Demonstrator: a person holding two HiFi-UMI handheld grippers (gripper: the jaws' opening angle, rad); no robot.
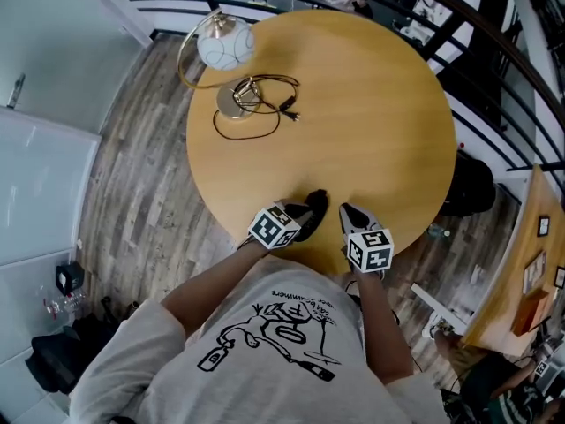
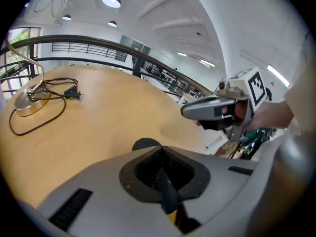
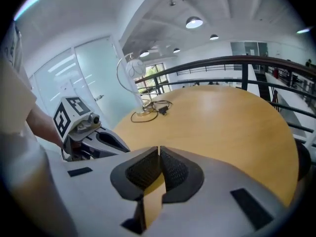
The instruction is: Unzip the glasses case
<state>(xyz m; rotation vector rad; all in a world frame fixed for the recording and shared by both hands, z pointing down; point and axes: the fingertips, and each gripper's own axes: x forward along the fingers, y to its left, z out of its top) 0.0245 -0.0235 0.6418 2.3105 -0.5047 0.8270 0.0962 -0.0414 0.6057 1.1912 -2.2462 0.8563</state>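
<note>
Grey printed T-shirt (image 1: 265, 343) fills the lower frame; just above, at the near edge of the round wooden table (image 1: 353, 104), the left gripper (image 1: 306, 218) pinches a black rounded glasses case (image 1: 316, 201), while the right gripper (image 1: 348, 211) beside it has its jaws pressed together on nothing.

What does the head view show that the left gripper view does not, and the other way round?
Head view only: the plank floor, the drawing on the person's shirt. Left gripper view only: the ceiling lights. Both: the round table, the lamp base, its cable, the right gripper, and the dark glasses case at the left gripper.
</note>
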